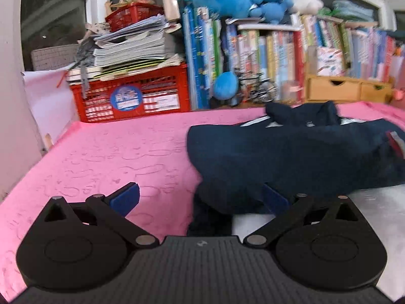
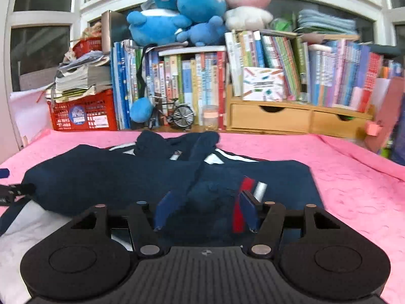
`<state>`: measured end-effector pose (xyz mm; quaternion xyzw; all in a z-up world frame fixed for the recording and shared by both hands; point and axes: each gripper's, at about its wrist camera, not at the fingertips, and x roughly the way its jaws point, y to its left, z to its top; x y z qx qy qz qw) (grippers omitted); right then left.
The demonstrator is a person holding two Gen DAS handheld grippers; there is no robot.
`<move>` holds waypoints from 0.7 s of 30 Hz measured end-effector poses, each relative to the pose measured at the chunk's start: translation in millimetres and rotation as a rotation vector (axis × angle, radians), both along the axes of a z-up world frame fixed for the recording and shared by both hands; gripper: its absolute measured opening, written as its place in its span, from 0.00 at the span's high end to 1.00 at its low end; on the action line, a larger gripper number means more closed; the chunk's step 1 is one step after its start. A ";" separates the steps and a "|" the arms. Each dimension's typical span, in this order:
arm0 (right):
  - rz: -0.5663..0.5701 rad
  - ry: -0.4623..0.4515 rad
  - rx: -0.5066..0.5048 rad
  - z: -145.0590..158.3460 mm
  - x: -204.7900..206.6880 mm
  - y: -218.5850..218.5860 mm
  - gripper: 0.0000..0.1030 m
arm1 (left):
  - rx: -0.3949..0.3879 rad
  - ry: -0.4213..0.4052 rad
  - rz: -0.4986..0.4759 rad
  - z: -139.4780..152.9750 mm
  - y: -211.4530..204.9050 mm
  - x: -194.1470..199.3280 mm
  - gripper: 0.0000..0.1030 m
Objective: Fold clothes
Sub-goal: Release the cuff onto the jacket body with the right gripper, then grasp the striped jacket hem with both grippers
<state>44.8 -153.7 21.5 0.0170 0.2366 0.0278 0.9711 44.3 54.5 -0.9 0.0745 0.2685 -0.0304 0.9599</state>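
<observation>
A pink tabletop point(image 2: 341, 177) ran to a bookshelf point(image 2: 253, 76). The navy jacket point(image 2: 114, 177) lay before it. Left gripper point(image 1: 200, 198) gaped beside its edge; right gripper point(image 2: 205, 209) spread around a fold.

Crowded bookshelf point(image 2: 253, 76) before windows point(image 2: 40, 48)

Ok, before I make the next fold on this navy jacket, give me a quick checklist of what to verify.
1. Left tool open: ok, fingers spread wide.
2. Left tool lined up on the navy jacket: not ok, only its right finger reaches the jacket edge; the other is over the pink cover.
3. Right tool over the jacket: ok, fabric lies between its fingers.
4. Right tool gripping: cannot tell, the fingers look apart.
5. Jacket flat: not ok, collar and sleeve bunched at the far side.
6. Room on the cover: ok, bare pink either side.
</observation>
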 end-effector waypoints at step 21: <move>0.073 0.149 -0.026 -54.2 -178.5 18.3 0.30 | 0.061 0.191 -0.140 -20.6 -28.2 -126.3 0.00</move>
